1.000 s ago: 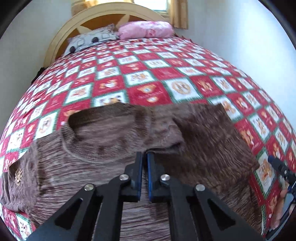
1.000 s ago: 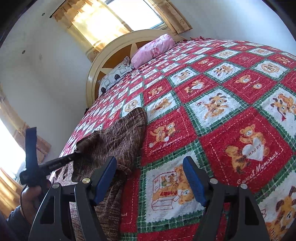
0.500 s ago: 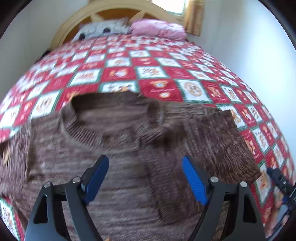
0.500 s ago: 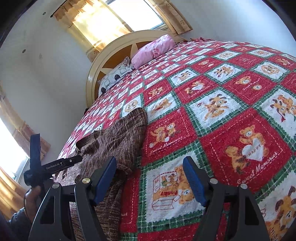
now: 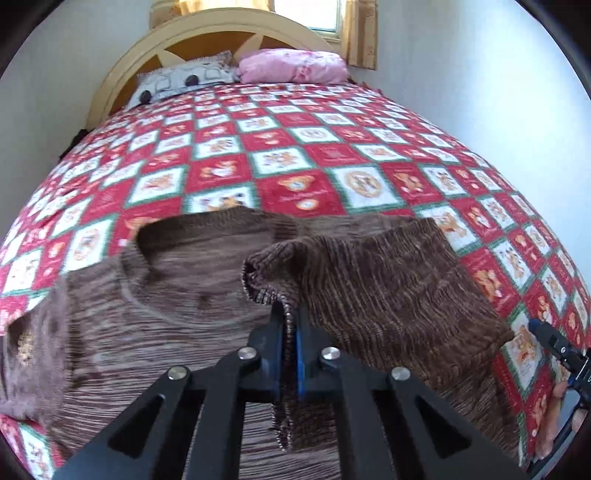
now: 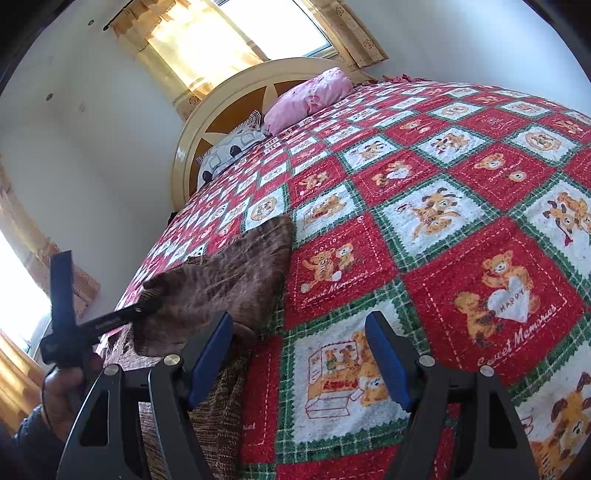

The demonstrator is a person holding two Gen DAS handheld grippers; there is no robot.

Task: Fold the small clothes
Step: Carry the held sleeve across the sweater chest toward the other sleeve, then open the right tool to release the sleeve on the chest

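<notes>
A brown knit sweater (image 5: 155, 317) lies flat on the bed, neck toward the headboard. Its right sleeve (image 5: 376, 291) is folded across the body. My left gripper (image 5: 290, 325) is shut on the sleeve's cuff edge and holds it lifted above the sweater's chest. In the right wrist view the same sleeve (image 6: 229, 280) hangs raised from the left gripper (image 6: 147, 304), seen from the side. My right gripper (image 6: 299, 354) is open and empty, low over the bedspread just right of the sweater's edge; it shows at the right edge of the left wrist view (image 5: 554, 343).
The bed has a red, white and green teddy-bear quilt (image 5: 317, 155). A pink pillow (image 5: 291, 66) and a grey patterned pillow (image 5: 181, 79) lie against the cream headboard (image 5: 229, 33). White walls stand close on both sides; a curtained window (image 6: 229, 33) is behind.
My left gripper was shut, opened half a second ago, and is now shut on the sleeve cuff and has lifted it. My right gripper has stayed open and still.
</notes>
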